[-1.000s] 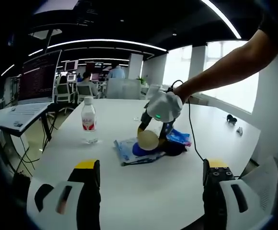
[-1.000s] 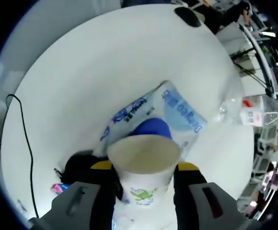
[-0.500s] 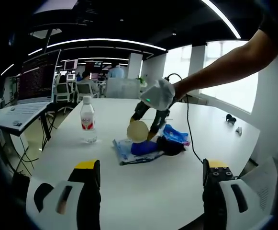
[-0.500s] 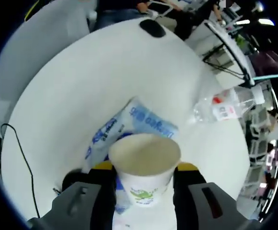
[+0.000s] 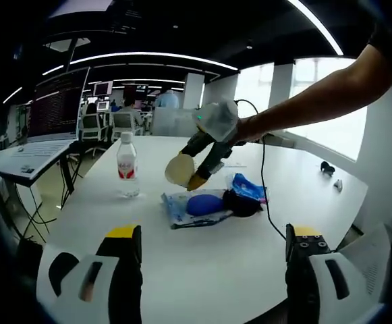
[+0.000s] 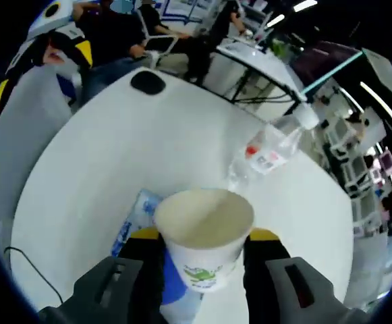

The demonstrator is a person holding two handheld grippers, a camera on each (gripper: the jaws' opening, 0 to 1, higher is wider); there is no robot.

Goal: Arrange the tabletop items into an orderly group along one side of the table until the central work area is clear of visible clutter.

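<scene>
My right gripper (image 6: 204, 237) is shut on a white paper cup (image 6: 204, 226) with a green print, its mouth facing forward. In the left gripper view that gripper (image 5: 212, 125), on a person's outstretched arm, holds the cup (image 5: 180, 169) tilted in the air above a blue-and-white packet (image 5: 182, 208). A blue object (image 5: 206, 202) lies on the packet, with a black item (image 5: 241, 203) and a blue wrapper (image 5: 249, 187) beside it. A water bottle (image 5: 126, 165) with a red label stands upright to the left. My left gripper (image 5: 209, 270) hangs open near the table's edge.
The round white table (image 5: 202, 250) has bare surface in front of my left gripper. A black cable (image 5: 266, 196) runs across it to the right gripper. A black oval item (image 6: 147, 82) lies near the far edge. Desks, chairs and seated people lie beyond.
The right gripper has lifted the cup off the packet and carried it up and left, toward the bottle. Its view has tilted up from the table. The left gripper has stayed still.
</scene>
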